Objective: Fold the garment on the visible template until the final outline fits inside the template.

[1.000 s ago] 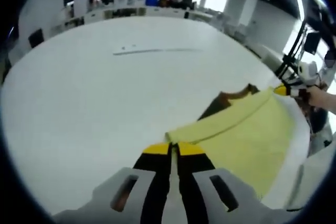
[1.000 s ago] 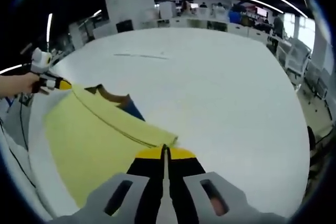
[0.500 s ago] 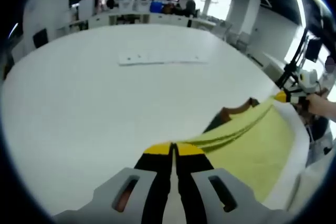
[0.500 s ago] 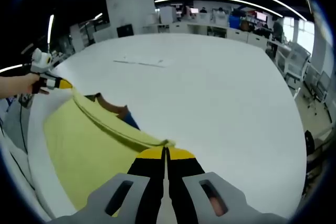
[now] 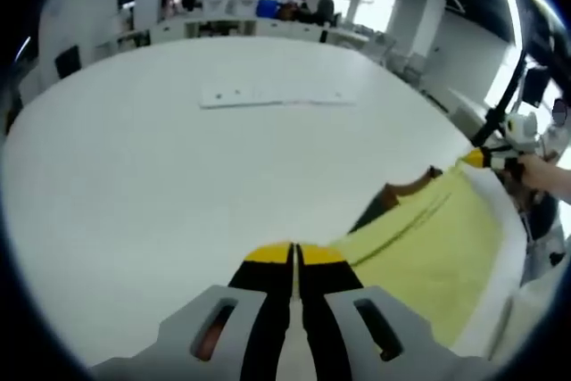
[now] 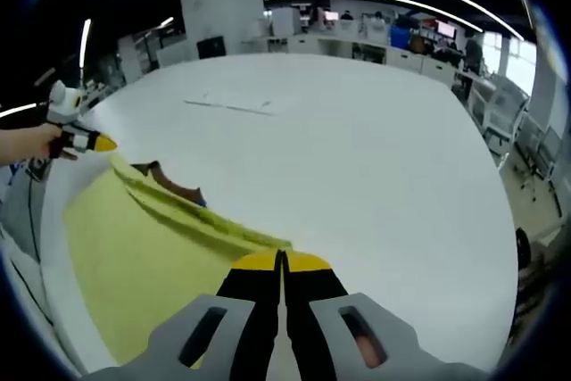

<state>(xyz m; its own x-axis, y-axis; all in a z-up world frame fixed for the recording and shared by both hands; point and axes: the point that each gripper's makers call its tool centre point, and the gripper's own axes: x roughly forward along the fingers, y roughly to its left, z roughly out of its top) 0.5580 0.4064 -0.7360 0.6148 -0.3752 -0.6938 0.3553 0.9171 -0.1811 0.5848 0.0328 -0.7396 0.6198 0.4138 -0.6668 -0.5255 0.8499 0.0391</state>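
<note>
Both grippers pinch the yellow garment (image 5: 428, 247) by the two ends of one edge. In the left gripper view the left gripper (image 5: 293, 256) has its jaws pressed together on the near corner, and the right gripper (image 5: 479, 159), held in a hand (image 5: 544, 173), grips the far corner. In the right gripper view the right gripper (image 6: 281, 262) is likewise closed on cloth, with the left gripper (image 6: 96, 142) far off at the other end. Compared with a second ago, the held edge sits lower and nearer the white table (image 5: 161, 167). The double line of hem that stood out sharply now looks softer and more rippled, and less of the dark brown and blue inner part (image 6: 174, 186) shows past the yellow. The pale strip on the table (image 5: 272, 94) appears larger and lower in the left gripper view than a second ago, which is likely the camera tipping, not the strip moving. I judge that the cloth is being carried across and laid down as a fold, with the lifted layer settling over the lower one. The garment lies at the table's near edge, by the person, well apart from the strip. I cannot make out a template outline under or around it, so whether the fold fits inside is not yet clear. More folds probably remain.
</note>
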